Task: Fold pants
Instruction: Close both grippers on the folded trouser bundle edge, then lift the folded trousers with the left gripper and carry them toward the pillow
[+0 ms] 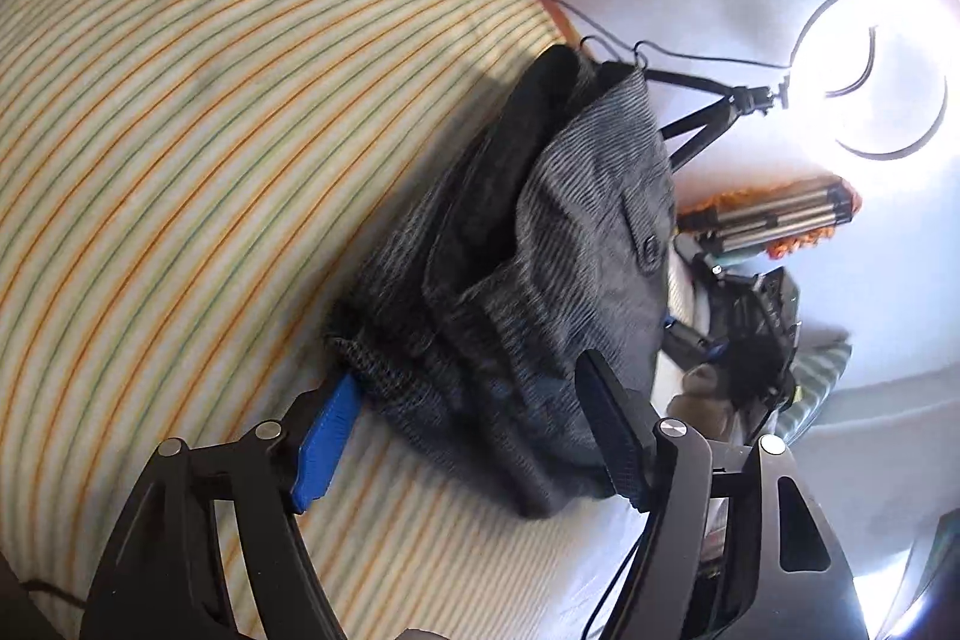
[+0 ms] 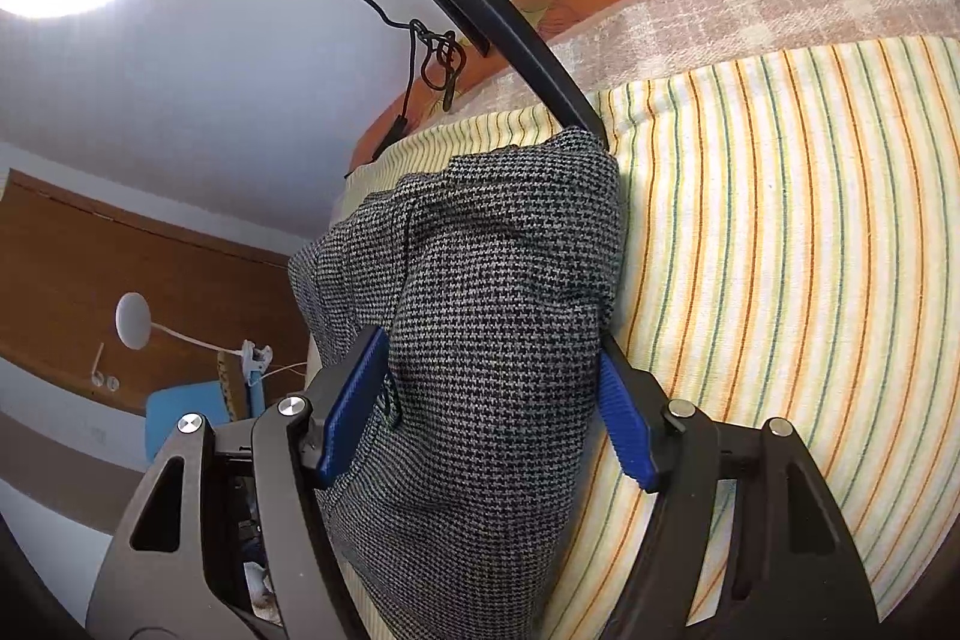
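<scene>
Both wrist cameras look forward along their own fingers, close over the striped sheet (image 1: 180, 130); both views share the pants (image 1: 540, 250) (seen from opposite sides) and the ring light (image 1: 882, 64).

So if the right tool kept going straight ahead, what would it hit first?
The pants: the folded bundle already sits between the open right tool fingers, filling the gap, with the striped sheet beneath.

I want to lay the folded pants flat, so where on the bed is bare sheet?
Bare striped sheet spreads wide on the side of the pants away from the tripod and ring light. In the right wrist view, sheet also lies free between the pants and the beige blanket. The tripod side is crowded with gear.
</scene>
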Demonstrator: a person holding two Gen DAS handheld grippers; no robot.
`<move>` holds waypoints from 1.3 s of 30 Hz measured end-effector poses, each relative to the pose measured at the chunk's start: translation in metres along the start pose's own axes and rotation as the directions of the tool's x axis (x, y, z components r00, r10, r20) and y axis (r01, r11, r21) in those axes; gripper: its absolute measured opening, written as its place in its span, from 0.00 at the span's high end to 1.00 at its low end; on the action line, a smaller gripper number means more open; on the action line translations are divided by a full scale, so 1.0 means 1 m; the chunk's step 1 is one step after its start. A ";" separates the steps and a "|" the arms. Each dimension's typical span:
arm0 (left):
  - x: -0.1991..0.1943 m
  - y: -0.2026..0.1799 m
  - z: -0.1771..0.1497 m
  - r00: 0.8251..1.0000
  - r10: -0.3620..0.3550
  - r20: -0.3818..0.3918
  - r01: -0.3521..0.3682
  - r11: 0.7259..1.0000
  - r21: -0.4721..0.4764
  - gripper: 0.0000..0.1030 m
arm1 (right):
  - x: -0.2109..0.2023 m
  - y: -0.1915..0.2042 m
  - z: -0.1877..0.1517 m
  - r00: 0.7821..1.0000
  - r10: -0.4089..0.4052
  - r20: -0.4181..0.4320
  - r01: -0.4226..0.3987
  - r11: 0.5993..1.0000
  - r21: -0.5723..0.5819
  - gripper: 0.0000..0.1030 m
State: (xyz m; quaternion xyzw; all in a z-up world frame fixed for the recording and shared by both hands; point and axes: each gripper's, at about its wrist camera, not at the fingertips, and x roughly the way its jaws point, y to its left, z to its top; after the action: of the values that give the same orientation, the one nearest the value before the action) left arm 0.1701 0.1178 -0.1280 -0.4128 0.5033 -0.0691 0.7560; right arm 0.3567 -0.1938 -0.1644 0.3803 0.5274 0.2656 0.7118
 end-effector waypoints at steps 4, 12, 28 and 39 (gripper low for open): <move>-0.004 -0.002 -0.001 0.999 0.043 0.032 -0.043 0.999 0.030 0.31 | 0.003 -0.001 0.003 1.000 -0.001 0.003 0.001 1.000 0.008 0.30; 0.006 -0.004 0.004 0.993 0.089 0.082 -0.092 0.995 0.038 0.26 | 0.000 -0.003 -0.001 1.000 0.005 0.014 -0.005 1.000 0.019 0.30; 0.011 -0.024 -0.003 0.980 0.139 0.140 -0.165 0.967 0.195 0.51 | 0.004 0.006 -0.008 0.999 -0.036 0.011 0.036 0.999 -0.023 0.30; 0.006 -0.050 -0.014 0.960 0.165 0.226 -0.243 0.894 0.376 0.72 | -0.005 0.052 -0.018 0.983 -0.160 0.089 0.173 0.973 -0.156 0.78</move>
State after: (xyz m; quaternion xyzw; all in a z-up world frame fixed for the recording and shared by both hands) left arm 0.1768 0.0742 -0.0995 -0.1988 0.4455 -0.0513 0.8714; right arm 0.3393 -0.1637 -0.1217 0.2851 0.5065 0.2324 0.7798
